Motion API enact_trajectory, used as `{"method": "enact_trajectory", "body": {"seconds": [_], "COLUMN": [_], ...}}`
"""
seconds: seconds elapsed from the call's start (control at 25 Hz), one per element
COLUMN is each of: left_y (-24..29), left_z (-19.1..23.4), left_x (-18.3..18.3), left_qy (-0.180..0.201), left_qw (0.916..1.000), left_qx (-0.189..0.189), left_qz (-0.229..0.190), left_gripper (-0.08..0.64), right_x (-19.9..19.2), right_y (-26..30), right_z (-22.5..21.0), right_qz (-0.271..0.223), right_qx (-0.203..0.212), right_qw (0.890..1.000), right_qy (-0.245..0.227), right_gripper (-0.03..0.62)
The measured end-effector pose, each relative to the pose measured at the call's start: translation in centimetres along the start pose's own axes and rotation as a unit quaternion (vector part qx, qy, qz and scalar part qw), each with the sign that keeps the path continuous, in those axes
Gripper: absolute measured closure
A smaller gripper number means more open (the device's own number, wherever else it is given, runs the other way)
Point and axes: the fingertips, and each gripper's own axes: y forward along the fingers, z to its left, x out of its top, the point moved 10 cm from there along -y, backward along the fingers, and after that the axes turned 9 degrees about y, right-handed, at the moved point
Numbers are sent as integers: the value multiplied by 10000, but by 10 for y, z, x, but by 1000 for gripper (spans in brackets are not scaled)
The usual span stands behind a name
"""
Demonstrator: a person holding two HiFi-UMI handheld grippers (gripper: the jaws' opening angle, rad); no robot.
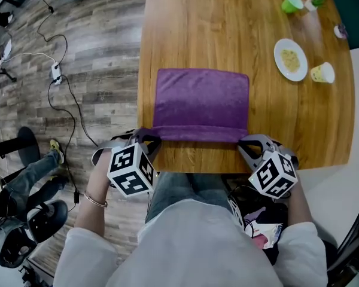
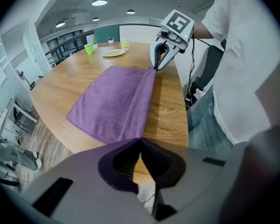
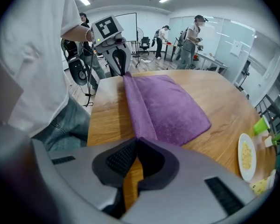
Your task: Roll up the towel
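Purple towel (image 1: 200, 100) is lying flat on the wooden table (image 1: 185, 17), with its near edge raised. Left gripper (image 1: 145, 137) and right gripper (image 1: 245, 142) are pinching its near corners, jaws closed on cloth. It is looking soft, light and limp, so corner holds are suiting it.

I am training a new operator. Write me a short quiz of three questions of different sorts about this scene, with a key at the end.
1. True or false: the left gripper and the right gripper are each shut on a near corner of the purple towel.
2. What lies on the white plate? A) yellowish food B) a spoon C) nothing
3. Fill in: the purple towel rests on a ____ table.
Key: 1 true; 2 A; 3 wooden.
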Motion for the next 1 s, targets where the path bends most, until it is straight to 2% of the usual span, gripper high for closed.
{"method": "enact_trajectory", "body": {"seconds": [0.24,0.6,1.0], "left_y": [-8,-1,23], "left_z": [25,65,74], "left_x": [9,13,9], "left_qy": [19,-175,-130], "left_qw": [10000,9996,9988], "left_qx": [42,189,409], "left_qz": [45,107,222], "left_gripper": [541,540,531], "right_x": [10,21,15], "right_y": [-12,-1,18], "right_z": [-20,-57,-67], "right_qz": [-116,-121,-78], "right_qx": [-99,-214,-265], "right_qw": [9998,9995,9993], "right_qy": [95,199,245], "right_gripper": [581,581,578]}}
